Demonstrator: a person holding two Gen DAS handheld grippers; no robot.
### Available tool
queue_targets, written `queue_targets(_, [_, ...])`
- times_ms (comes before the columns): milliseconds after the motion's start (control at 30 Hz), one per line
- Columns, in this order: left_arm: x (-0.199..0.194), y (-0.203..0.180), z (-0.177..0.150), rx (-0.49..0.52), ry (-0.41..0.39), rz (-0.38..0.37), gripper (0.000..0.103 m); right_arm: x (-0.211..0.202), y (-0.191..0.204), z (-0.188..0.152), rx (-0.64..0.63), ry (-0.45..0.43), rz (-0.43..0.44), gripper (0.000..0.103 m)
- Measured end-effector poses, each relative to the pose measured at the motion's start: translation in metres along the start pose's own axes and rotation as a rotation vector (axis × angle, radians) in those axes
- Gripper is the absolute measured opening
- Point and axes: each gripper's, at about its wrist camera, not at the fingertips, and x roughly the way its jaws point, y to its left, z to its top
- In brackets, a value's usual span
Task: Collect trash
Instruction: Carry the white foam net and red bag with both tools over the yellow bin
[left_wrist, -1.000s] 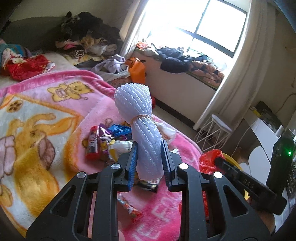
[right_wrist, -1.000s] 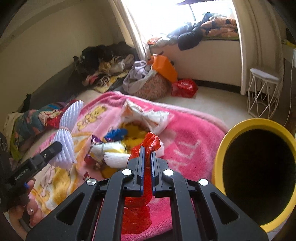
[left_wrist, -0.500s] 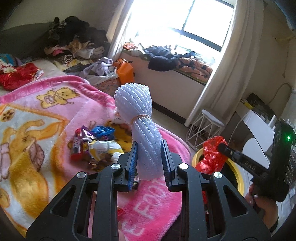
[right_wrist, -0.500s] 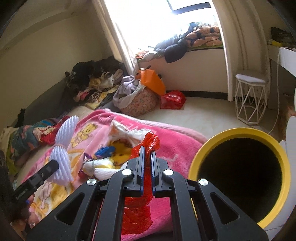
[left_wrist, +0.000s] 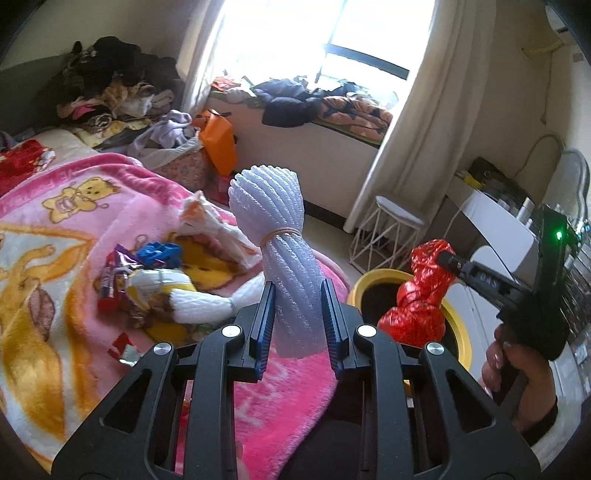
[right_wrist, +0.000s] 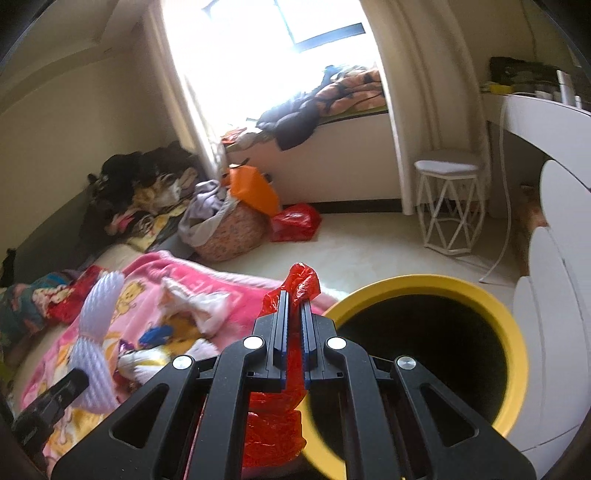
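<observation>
My left gripper (left_wrist: 297, 325) is shut on a white foam-net bundle (left_wrist: 280, 251) tied with a rubber band, held upright above the pink blanket (left_wrist: 66, 236). My right gripper (right_wrist: 294, 332) is shut on a crumpled red plastic bag (right_wrist: 275, 413), held at the left rim of the yellow trash bin (right_wrist: 513, 332). In the left wrist view the red bag (left_wrist: 421, 299) hangs over the bin (left_wrist: 369, 286). Wrappers, a blue scrap (left_wrist: 159, 253) and white foam pieces (left_wrist: 195, 304) lie on the blanket.
A white wire stool (right_wrist: 448, 206) stands by the curtain. A laundry basket (right_wrist: 231, 230), an orange bag (right_wrist: 255, 190) and a red bag (right_wrist: 295, 221) sit on the floor. Clothes are piled on the window ledge and at the bed's far end. White furniture stands right of the bin.
Both grippers have swung right, away from the bed. The red bag has moved from over the blanket to the bin's rim, and the bin now shows in the left wrist view.
</observation>
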Motion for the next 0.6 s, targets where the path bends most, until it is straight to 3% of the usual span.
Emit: queue_targets(600, [0.029,-0.049,-0.011,0.091,0.062,-0.071,0.019,0.000,-0.058,0.000,0.068,-0.049,-0.183,0.006])
